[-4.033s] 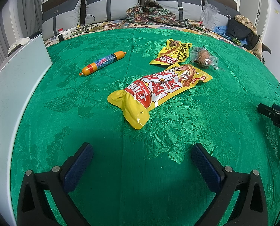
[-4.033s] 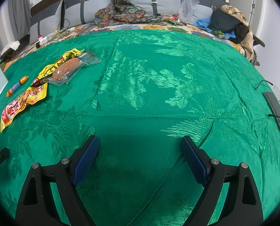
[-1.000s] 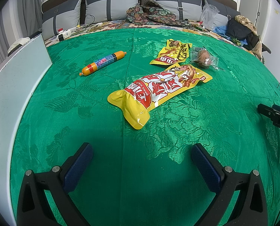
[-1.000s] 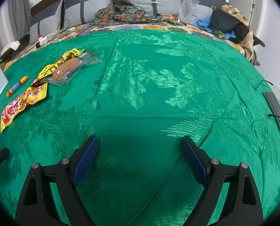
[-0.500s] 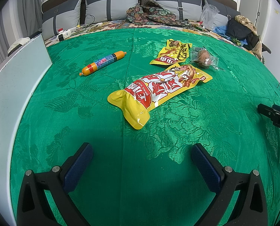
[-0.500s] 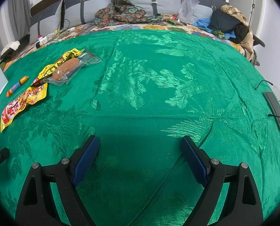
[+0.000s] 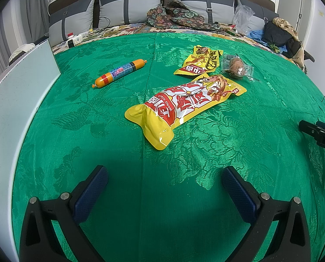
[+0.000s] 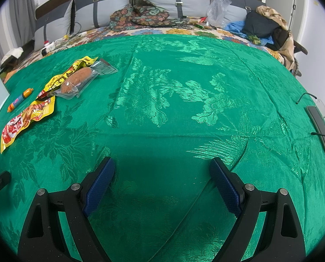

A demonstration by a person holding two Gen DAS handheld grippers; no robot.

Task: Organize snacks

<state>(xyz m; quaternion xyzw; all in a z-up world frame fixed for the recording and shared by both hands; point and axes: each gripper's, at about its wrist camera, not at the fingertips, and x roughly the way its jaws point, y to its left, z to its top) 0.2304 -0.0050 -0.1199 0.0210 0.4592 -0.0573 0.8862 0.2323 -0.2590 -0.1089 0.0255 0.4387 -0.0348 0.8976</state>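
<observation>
Spread over a green brocade cloth point(image 7: 110, 131), four snacks, taken from left to right in the left wrist view. Farthest left, an orange sausage stick point(image 7: 120, 72) with a blue and red label, lying slantwise and well apart from the rest, near a white panel point(image 7: 14, 100) at the cloth's left edge. At centre, a large yellow snack bag point(image 7: 184, 107) with red and white print, glossy, lying diagonally with its plain yellow end nearest. Behind it, a smaller yellow packet point(image 7: 200, 62), crinkled, just beside the bag's far end. To its right, a clear vacuum pack holding a brown sausage point(image 7: 236, 68), touching or nearly touching the packet. Left gripper point(image 7: 164, 181) spread wide and empty, above bare cloth, the large bag ahead of it and apart. Right gripper point(image 8: 162, 176) likewise wide and empty, with all the snacks far off to its upper left and only cloth between the blue pads point(image 8: 99, 187).
</observation>
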